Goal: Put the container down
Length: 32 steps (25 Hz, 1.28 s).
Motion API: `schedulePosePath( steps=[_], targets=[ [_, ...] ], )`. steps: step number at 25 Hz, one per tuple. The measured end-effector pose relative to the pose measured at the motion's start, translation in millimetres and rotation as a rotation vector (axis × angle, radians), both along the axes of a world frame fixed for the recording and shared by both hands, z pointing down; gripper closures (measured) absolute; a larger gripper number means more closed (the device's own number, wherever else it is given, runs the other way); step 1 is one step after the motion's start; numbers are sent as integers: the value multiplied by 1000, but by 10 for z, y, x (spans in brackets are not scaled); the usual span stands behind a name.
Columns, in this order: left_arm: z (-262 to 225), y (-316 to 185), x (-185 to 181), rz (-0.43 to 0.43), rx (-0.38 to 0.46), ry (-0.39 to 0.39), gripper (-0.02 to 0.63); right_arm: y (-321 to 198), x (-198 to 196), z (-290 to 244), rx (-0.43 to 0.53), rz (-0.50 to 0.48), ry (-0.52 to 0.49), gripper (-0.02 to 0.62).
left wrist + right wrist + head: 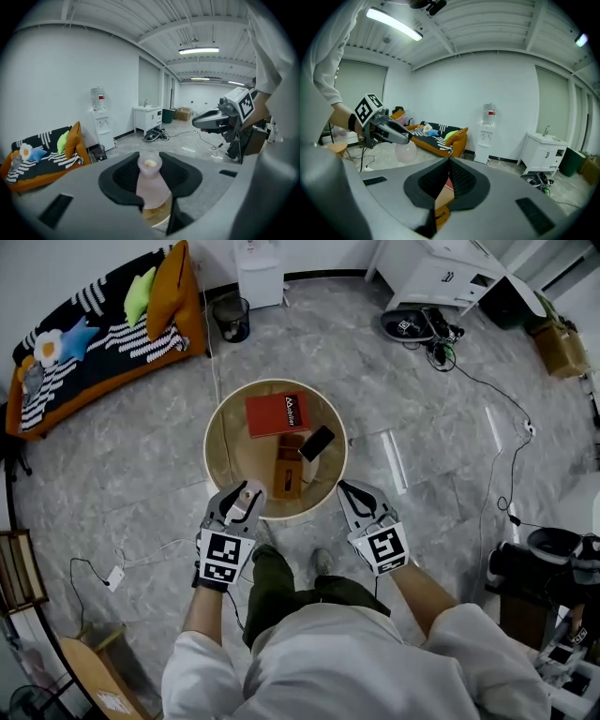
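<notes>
A pale pink see-through container [151, 185] with a narrow neck stands upright between my left gripper's [150, 176] jaws, which are shut on its body. In the head view the container [247, 497] and left gripper [238, 496] hang over the near left rim of the round wooden table [214, 442]. My right gripper [348, 490] is at the table's near right edge, and its jaws [446, 176] meet with nothing between them. The right gripper view shows the container [405, 151] under the left gripper [386, 129].
On the table lie a red book [278, 414], a brown box [289, 474] and a black phone [317, 442]. An orange sofa [94, 343], a bin [231, 318], a white cabinet [441, 273] and floor cables [497, 418] surround it.
</notes>
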State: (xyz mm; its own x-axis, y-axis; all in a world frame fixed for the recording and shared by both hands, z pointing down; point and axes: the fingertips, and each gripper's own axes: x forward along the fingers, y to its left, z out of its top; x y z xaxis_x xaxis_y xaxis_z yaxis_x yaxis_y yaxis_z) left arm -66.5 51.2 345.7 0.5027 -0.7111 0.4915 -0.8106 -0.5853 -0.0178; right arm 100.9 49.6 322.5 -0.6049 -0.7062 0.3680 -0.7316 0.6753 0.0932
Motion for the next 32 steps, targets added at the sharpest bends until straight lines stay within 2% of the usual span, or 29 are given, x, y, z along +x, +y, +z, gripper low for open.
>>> schedulePosePath(
  steps=[7,12,14,19,32],
  targets=[
    [402,-540,-280,71,-28,17,472,-696,-471,190,8,31,29,574],
    [792,-782,-334,117,-61,19,471,-1074,-649,398,-21,74,67,574],
    [992,-860,-338,126,-81,11,471,-1212,-696,490,-1,68,75,574],
    [1400,-1037,-298,117,-113,2,471,-1462,-737,811,13,41,60,572],
    [2508,-1363,-147,73,-169,-18,471,-1823,-669,1959,-98,16,28,572]
  ],
)
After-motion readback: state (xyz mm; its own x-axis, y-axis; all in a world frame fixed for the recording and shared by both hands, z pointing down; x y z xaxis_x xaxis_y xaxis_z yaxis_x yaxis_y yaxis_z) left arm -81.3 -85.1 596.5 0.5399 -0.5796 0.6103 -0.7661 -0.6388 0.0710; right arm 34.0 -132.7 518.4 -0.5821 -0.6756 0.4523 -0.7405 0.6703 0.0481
